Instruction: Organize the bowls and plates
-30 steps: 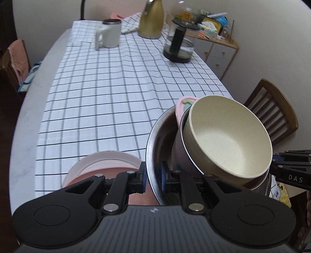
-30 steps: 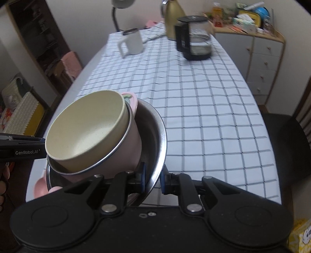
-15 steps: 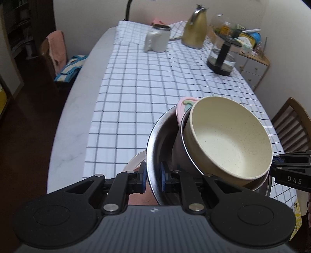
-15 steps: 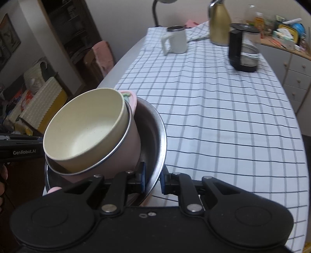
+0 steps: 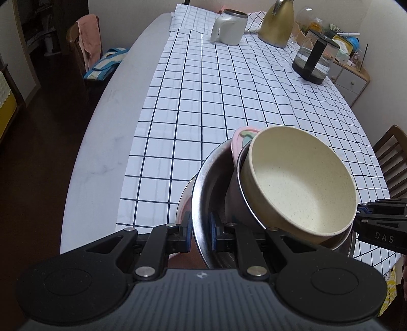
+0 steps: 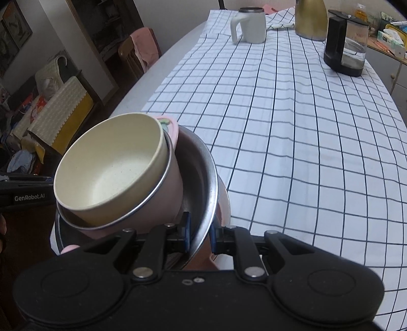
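A steel bowl holds a pink bowl tilted inside it, with a cream bowl nested in the pink one. My left gripper is shut on the steel bowl's near rim. My right gripper is shut on the opposite rim of the steel bowl. Each gripper shows at the edge of the other's view. A pink plate peeks out from under the steel bowl, near the table's front edge. I cannot tell whether the bowl touches it.
A checked cloth covers the long table. At its far end stand a white mug, a gold kettle and a glass coffee pot. Wooden chairs flank the table; a cabinet stands far right.
Both grippers carried the bowl stack sideways and a little lower, over the pink plate, which now shows only as a sliver. Both grips are unchanged.
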A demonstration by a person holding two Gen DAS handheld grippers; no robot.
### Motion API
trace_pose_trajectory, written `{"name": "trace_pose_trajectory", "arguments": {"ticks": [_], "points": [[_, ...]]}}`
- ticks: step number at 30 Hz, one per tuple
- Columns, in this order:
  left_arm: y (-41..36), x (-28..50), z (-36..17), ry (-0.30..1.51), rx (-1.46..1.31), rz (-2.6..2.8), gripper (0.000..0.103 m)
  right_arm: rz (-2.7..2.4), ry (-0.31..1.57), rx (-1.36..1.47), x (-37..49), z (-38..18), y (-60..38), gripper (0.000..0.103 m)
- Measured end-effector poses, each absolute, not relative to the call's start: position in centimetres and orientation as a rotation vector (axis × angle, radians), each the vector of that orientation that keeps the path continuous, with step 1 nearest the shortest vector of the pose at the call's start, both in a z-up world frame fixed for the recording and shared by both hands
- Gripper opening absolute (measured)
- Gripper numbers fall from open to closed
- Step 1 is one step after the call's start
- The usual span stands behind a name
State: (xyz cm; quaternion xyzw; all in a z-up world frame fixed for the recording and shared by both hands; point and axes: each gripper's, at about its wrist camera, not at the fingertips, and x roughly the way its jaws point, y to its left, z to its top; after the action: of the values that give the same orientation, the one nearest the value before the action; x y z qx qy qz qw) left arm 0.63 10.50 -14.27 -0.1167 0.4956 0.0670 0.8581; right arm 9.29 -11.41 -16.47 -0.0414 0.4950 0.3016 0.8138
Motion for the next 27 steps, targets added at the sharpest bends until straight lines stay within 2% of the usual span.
{"name": "trace_pose_trajectory", "arguments": {"ticks": [27], "points": [[11.3,0.7,-17.5,1.067,-0.245,0.112,0.014,0.583,1.106,-0.135,9.3,-19.4,-9.4,0.017]]}}
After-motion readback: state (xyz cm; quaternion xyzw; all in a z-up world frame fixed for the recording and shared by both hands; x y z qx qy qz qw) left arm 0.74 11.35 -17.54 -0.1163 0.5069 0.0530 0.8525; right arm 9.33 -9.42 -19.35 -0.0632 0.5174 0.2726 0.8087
